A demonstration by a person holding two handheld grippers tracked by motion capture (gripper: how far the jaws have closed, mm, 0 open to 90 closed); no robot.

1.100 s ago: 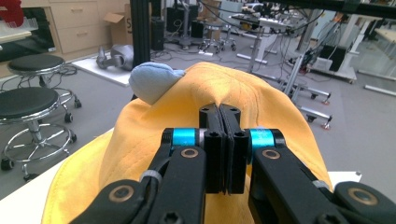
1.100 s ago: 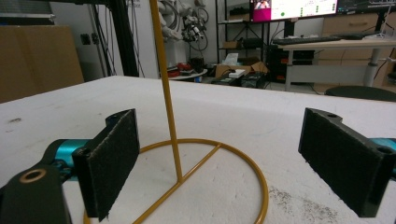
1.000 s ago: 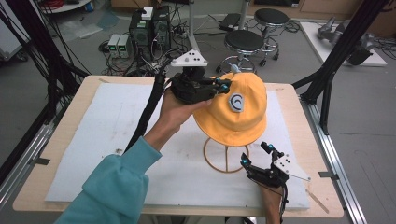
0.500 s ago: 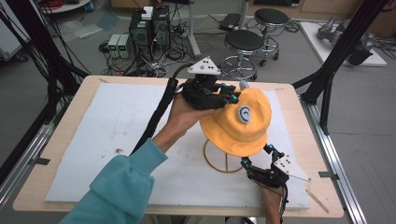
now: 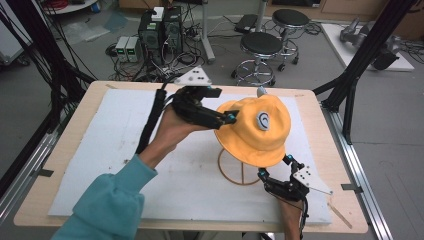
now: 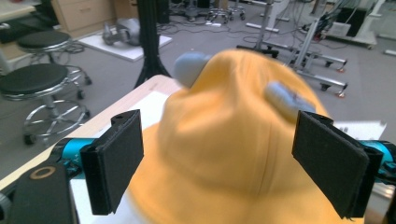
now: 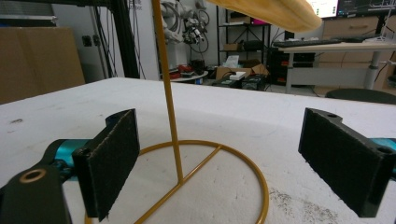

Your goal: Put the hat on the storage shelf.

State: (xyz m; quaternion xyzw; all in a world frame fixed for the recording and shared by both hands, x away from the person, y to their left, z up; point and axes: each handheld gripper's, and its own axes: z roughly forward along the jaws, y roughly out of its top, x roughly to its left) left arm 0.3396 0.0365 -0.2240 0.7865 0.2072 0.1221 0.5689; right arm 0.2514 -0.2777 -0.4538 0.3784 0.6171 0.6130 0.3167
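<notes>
While stools (image 5: 263, 44) and computer boxes (image 5: 161, 28) are seen on the floor beyond the bench (image 5: 327, 127), a yellow hat (image 5: 255, 131) is carried on a thin gold stand (image 5: 242, 170) over the white mat (image 5: 115, 145). A grey badge (image 5: 263, 120) is borne on the hat's crown. The left hand-held gripper (image 5: 227, 118) is held wide open at the hat's side, nothing clasped. The right hand-held gripper (image 5: 275, 166) is spread wide near the stand's ring base, below the brim, gripping nothing.

Left tongs (image 5: 227, 118) raised, right tongs (image 5: 274, 166) low (both gaping wide).
</notes>
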